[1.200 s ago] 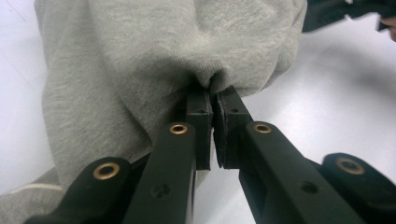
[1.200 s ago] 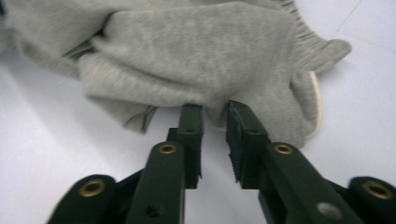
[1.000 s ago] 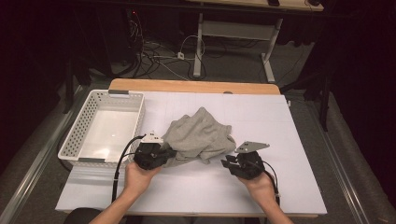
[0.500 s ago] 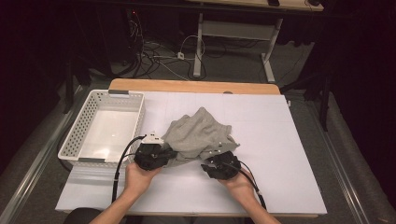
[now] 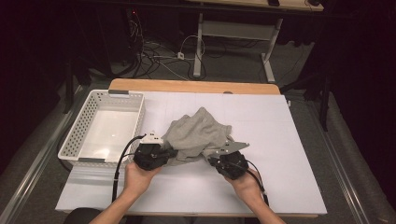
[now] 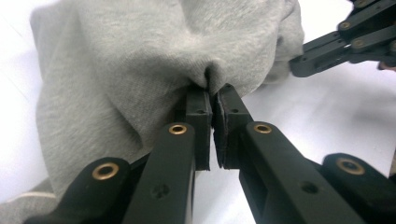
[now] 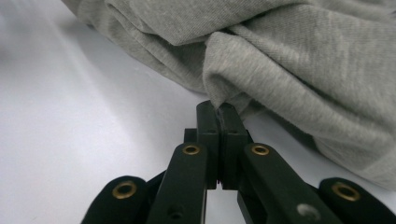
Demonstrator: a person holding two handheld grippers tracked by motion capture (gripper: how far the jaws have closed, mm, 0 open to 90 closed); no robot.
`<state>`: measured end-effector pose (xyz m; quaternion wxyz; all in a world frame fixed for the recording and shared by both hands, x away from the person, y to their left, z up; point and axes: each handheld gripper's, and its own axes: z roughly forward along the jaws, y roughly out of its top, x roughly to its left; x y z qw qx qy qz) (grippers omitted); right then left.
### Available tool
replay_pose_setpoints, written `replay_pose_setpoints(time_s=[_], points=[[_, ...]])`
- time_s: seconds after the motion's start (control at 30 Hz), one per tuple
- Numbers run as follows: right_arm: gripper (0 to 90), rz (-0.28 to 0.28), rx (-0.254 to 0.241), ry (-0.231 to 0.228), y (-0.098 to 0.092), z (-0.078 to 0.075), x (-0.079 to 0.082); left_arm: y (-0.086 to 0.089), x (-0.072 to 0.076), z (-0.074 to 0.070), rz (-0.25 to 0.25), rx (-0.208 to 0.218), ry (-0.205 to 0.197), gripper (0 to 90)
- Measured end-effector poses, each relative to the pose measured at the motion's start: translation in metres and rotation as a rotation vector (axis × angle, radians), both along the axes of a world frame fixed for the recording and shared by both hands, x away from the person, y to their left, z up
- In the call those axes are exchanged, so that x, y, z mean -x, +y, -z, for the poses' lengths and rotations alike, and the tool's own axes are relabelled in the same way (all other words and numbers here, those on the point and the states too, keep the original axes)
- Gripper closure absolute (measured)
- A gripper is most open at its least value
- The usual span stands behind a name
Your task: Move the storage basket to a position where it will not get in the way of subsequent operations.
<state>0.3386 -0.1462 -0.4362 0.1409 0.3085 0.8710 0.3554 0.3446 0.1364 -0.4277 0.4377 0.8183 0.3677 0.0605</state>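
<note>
Both claws now pinch grey cloth [image 5: 198,135].

My white-topped desk [image 5: 289,140] sits mid-frame, its wooden edge [image 5: 196,87] at the back. Beyond, upper centre: grey floor [image 5: 233,65], tangled cables [image 5: 154,51], a metal-legged table [image 5: 233,30], darkness.

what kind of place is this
Probably a lab or recording workspace, not a home: a white-topped wooden table with a crumpled grey cloth and a white perforated plastic basket, loose cables on the grey floor, and dark surroundings.
</note>
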Motion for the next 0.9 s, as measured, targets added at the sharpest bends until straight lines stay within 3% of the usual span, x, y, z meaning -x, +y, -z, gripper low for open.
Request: replay_pose_setpoints(time_s=[0.3, 0.5, 0.63, 0.77, 0.87, 0.9], points=[[90.0, 0.019, -0.07, -0.034, -0.036, -0.024, 0.017, 0.012, 0.0, -0.01, -0.053, 0.058, -0.037, 83.5], [90.0, 0.079, -0.06, -0.013, -0.061, -0.018, 0.016, 0.007, -0.005, -0.005, -0.068, 0.016, -0.038, 83.3], [90.0, 0.122, -0.052, 0.044, -0.068, -0.004, 0.007, 0.002, -0.006, -0.001, -0.06, -0.021, -0.039, 83.1], [83.2, 0.119, -0.067, 0.066, -0.066, -0.001, 0.006, 0.0, -0.006, 0.001, -0.055, -0.03, -0.035, 81.9], [80.3, 0.107, -0.065, 0.061, -0.063, -0.004, 0.011, 0.0, -0.006, 0.003, -0.051, -0.029, -0.028, 81.9], [76.7, 0.094, -0.058, 0.036, -0.061, -0.007, 0.019, 0.0, -0.006, 0.003, -0.047, -0.026, -0.023, 81.8]])
